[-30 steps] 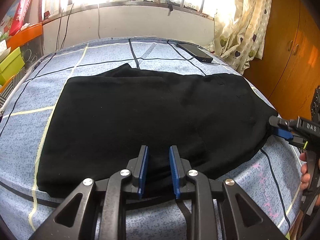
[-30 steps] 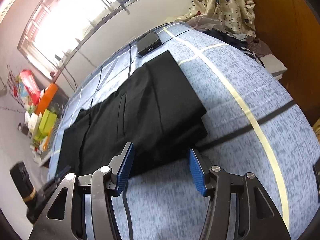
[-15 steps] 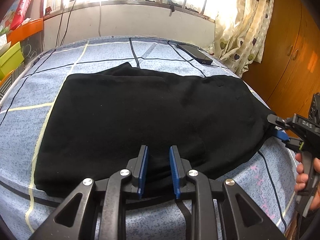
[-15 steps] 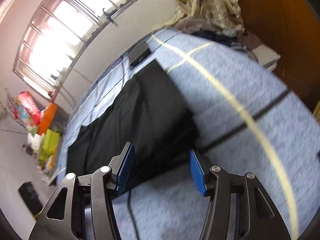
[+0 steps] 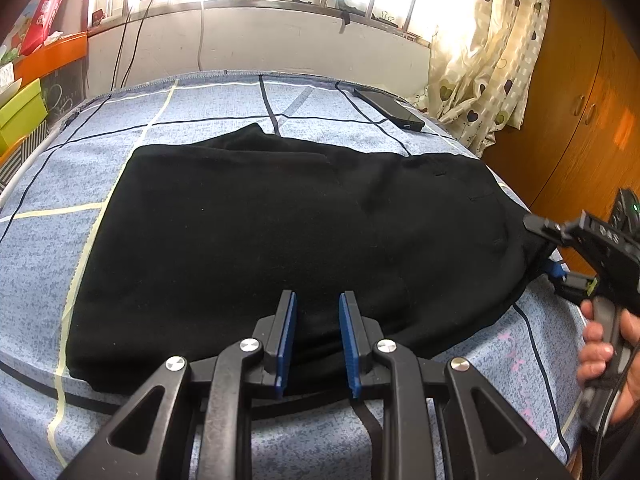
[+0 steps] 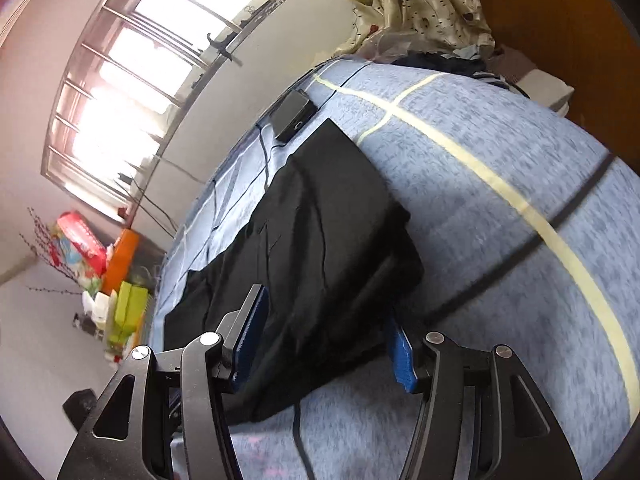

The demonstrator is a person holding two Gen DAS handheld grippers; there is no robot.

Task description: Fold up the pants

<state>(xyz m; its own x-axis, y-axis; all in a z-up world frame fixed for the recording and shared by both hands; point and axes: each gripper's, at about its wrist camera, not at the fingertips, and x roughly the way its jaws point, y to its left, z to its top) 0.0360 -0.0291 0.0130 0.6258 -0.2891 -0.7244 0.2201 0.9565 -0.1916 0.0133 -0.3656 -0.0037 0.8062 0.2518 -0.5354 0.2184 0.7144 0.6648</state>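
Black pants (image 5: 288, 232) lie flat, folded lengthwise, on a blue checked bed (image 5: 40, 240). My left gripper (image 5: 316, 340) hovers over the pants' near edge with a narrow gap between its blue pads, holding nothing. My right gripper (image 6: 324, 340) is open wide, and the right-hand end of the pants (image 6: 320, 248) sits between its fingers. One pad lies over the cloth and the other lies at the cloth's edge. In the left wrist view the right gripper (image 5: 552, 252) is at the pants' right end.
A black phone (image 5: 390, 109) with a cable lies at the bed's far right corner, also seen in the right wrist view (image 6: 294, 114). A curtain (image 5: 480, 52) and a wooden wardrobe (image 5: 580, 100) stand to the right. Boxes (image 5: 20, 112) stand to the left.
My right gripper has tilted and pushed further onto the pants' end, so the cloth now sits deeper between its open fingers. My left gripper has barely moved.
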